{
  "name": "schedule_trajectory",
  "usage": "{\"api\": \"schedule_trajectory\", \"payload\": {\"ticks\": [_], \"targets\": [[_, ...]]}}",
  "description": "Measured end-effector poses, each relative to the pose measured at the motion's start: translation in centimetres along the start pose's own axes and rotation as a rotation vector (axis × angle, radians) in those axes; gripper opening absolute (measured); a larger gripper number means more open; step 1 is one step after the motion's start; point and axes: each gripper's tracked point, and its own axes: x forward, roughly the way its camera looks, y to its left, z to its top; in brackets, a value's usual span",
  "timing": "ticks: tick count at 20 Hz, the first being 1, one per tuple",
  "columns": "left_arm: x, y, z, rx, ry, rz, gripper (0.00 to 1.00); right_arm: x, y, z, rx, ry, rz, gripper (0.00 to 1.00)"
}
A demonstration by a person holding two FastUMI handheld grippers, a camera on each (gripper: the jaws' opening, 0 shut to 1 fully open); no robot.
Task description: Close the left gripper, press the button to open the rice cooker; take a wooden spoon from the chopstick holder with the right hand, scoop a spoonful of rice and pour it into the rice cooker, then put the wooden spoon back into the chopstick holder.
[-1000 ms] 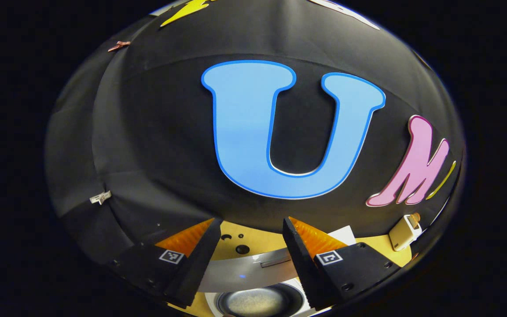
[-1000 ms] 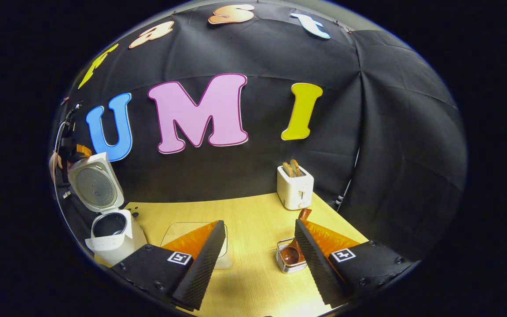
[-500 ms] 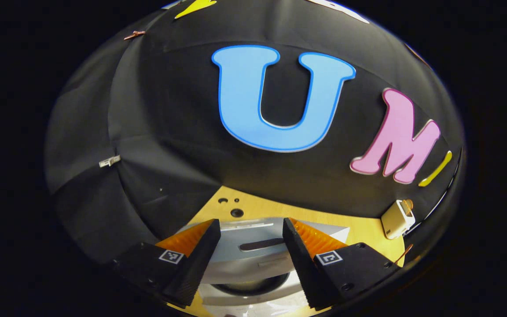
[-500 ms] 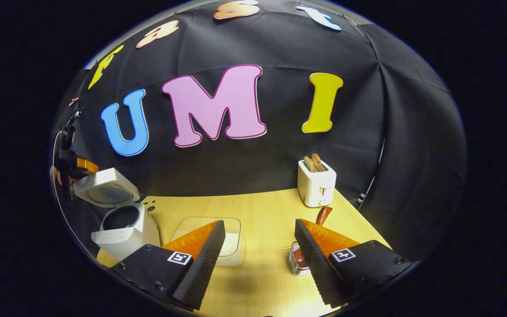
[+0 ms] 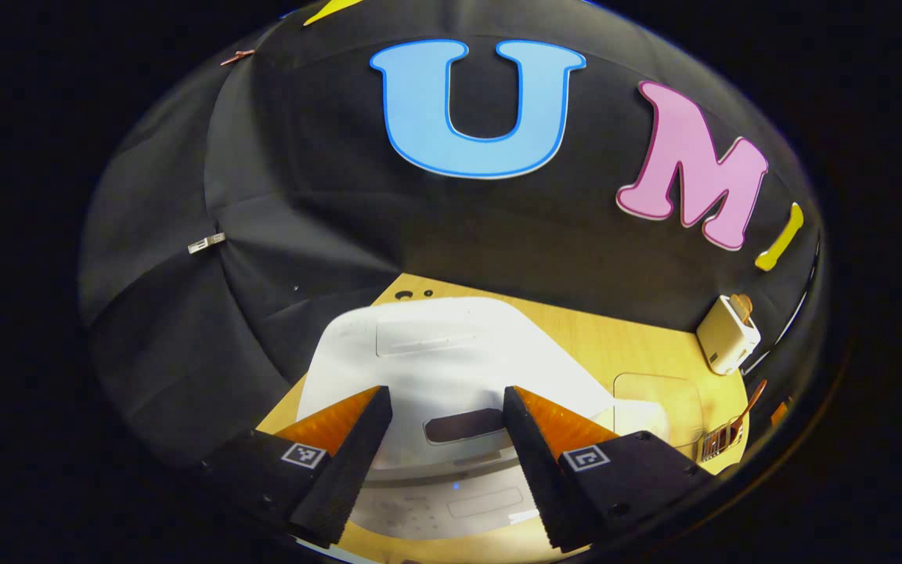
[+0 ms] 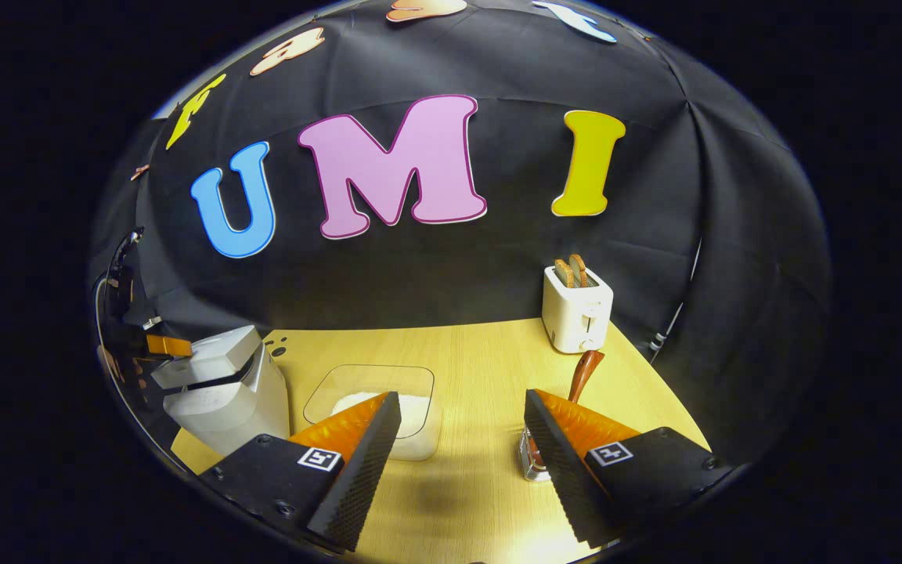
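The white rice cooker sits right under my left gripper, its lid lowered almost flat onto the body. The fingers are open, and the lid's dark handle slot lies between them. In the right gripper view the cooker stands at the far left with the lid slightly ajar, and the left gripper rests on the lid's top. My right gripper hangs open above the table with nothing in it. The wooden spoon stands in the wire chopstick holder beside its right finger. A clear rice container lies ahead.
A white toaster holding bread slices stands at the back right of the wooden table. From the left gripper view the toaster, the clear container and the holder lie far right. The black booth wall closes the back.
The cooker's lid has swung down from upright to almost shut, with my left gripper coming down on it. My right gripper has drawn back a little, still open.
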Motion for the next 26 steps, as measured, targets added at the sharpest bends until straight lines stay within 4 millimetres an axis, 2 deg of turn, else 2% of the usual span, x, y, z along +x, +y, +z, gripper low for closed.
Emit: {"api": "schedule_trajectory", "payload": {"ticks": [4,6,7,8,13,18,19,23,24,26], "targets": [[0.2,-0.3,-3.8,0.021,0.070,0.046,0.94,-0.1,-0.4,-0.5,-0.010,0.013,-0.001,0.98],[0.4,-0.4,-3.7,0.027,0.056,0.066,0.96,0.0,-0.3,-0.8,-0.004,0.023,0.003,0.98],[0.4,-0.3,-3.9,0.020,0.063,0.071,1.00,0.0,-0.3,-1.0,-0.002,0.029,0.004,0.98],[0.7,-0.3,-3.7,0.017,0.056,0.071,0.95,0.1,-0.3,-1.0,0.000,0.032,0.005,0.98],[1.4,0.1,-3.8,0.072,-0.020,0.082,0.95,0.2,0.9,-1.5,-0.026,0.041,0.033,0.98],[0.7,0.0,-2.9,0.077,-0.133,0.047,0.94,0.0,1.5,-1.1,-0.020,0.028,0.042,0.98],[0.4,0.5,-2.0,0.070,-0.168,0.043,0.94,0.1,1.5,-0.7,-0.017,0.021,0.040,0.98],[-2.3,0.7,3.5,0.049,-0.369,0.036,0.95,0.1,1.2,0.9,-0.013,-0.008,0.035,0.98],[-2.2,0.7,3.8,0.039,-0.356,0.023,0.94,0.2,1.1,1.3,-0.011,-0.016,0.035,0.98],[-1.5,0.6,2.7,-0.013,-0.258,0.006,0.95,0.2,1.1,1.9,-0.006,-0.028,0.035,0.98]]}}
